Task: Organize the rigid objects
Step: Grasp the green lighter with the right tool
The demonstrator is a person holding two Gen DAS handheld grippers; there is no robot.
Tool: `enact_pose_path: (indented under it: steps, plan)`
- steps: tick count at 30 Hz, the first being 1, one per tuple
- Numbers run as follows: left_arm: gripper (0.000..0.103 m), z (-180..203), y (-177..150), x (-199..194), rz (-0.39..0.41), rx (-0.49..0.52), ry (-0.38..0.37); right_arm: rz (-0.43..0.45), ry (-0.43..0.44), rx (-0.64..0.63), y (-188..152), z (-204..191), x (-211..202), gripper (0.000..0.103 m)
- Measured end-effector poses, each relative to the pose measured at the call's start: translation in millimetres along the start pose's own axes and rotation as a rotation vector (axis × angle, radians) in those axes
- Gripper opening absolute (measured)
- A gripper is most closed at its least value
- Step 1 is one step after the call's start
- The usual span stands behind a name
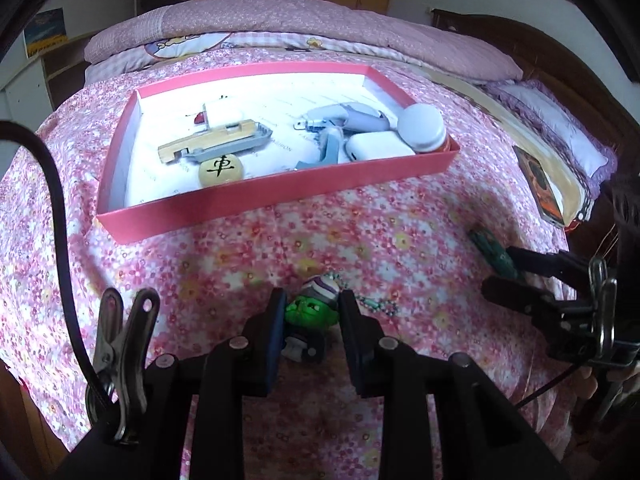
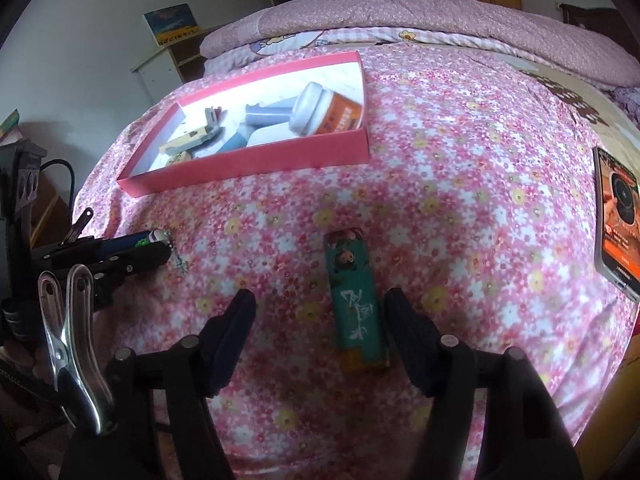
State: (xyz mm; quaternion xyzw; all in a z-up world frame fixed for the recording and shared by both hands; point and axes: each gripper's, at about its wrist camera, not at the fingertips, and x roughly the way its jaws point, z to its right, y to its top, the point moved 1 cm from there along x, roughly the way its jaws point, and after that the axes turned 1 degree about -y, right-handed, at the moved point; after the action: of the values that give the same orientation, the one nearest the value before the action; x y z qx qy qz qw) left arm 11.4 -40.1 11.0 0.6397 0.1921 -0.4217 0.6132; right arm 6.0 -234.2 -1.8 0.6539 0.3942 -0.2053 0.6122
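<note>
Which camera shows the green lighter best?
The right wrist view: the green lighter lies whole between the open right gripper fingers. The left wrist view catches only its end, small, beside that gripper.

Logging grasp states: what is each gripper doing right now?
Left gripper: open, fingers around the green-faced toy figure.
Right gripper: open, straddling the teal printed lighter.

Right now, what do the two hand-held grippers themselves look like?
Both are matte black linkage frames with silver pivot pins. The left hand-held gripper has flat black fingers with dark blue pads, a steel spring clip on its left side and a black cable. The right hand-held gripper looks the same, with its own clip.
</note>
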Motion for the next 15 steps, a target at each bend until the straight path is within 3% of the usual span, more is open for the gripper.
enact_pose_path:
  steps: [6,9,13,15]
  plan:
    - [0.028,5.0,-2.9,1.7,0.011,0.033,0.023,0.016,-0.024,-0.018,-3.6,-1.9,0.6,0.068]
    - [0.028,7.5,-2.6,2.4,0.012,0.042,0.028,0.027,-0.073,-0.039,-6.4,-5.4,0.5,0.059]
    - [0.028,6.3,-2.2,1.1,0.012,0.022,0.018,0.031,-0.131,-0.05,-6.4,-3.7,0.0,0.038]
    - [0.028,5.3,-2.1,0.1,0.012,0.013,0.013,0.033,-0.145,-0.056,-6.7,-2.6,-0.3,0.034]
